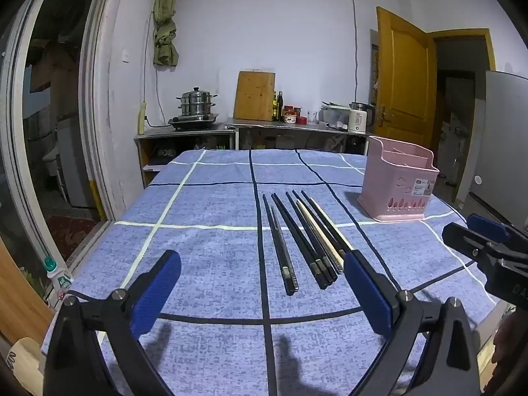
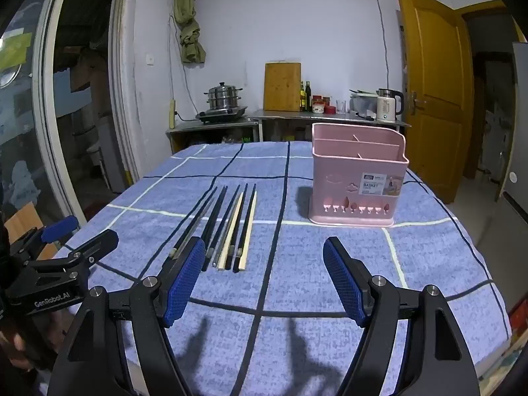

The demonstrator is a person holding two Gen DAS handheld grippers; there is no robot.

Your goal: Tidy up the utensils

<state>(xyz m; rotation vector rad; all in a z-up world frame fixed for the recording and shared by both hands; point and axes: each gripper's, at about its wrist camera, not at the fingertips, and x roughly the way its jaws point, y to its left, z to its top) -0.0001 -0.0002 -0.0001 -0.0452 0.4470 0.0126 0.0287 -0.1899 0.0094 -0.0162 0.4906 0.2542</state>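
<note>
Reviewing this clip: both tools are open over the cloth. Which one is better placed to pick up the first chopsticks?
Probably left. The chopsticks lie right between the open left tool's fingers, near ends closest. From the right tool they sit off to its left; the pink basket is ahead on its side.

A row of chopsticks (image 2: pixel 227 227) lies flat on the blue checked bench (image 2: pixel 297 264), side by side and nearly parallel: mostly black, two pale cream. Well to their right stands a pink plastic basket (image 2: pixel 358 184), upright and empty (inner dividers split it into compartments), with a label on its front.
</note>
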